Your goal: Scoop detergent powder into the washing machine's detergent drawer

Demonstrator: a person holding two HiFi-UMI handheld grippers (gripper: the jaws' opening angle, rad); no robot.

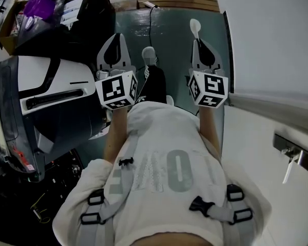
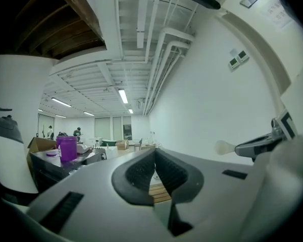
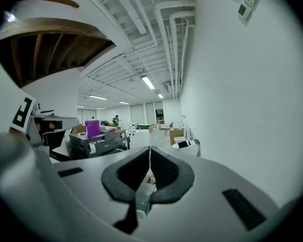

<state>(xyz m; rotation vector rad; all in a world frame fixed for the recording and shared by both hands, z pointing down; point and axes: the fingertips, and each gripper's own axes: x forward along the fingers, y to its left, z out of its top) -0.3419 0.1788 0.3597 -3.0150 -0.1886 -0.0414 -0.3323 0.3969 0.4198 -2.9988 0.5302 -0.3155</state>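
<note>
grey harness straps point(image 1: 118, 188) over a soft white shirt point(image 1: 164, 158) fill the near part of the head view, and both grippers are held out level beyond them. the left gripper point(image 1: 114, 40) has its ribbed black pads pressed together on nothing; its own view shows only wooden slats through the gap beneath them. the right gripper point(image 1: 197, 42) is closed on the thin handle of a small white plastic scoop point(image 1: 195, 26), whose rounded bowl pokes past the tips and looks empty. from the left gripper view that bowl point(image 2: 223, 147) is a smooth pale oval.

a purple tub point(image 1: 39, 5), probably the detergent, stands well apart at the far left on dark clutter. the glossy white-and-black washing machine point(image 1: 38, 81) lies at the person's left. i cannot make out its drawer.

risks, as i judge them:
- the scoop is pinched by a slim, slick handle alone, so once it is loaded it may swivel between the pads and spill powder.
- the right arm must cross over to the left, and a tilted bowl would shed powder on the way.
- with the left pads closed, nothing steadies the tub, so digging in could tip it.
</note>
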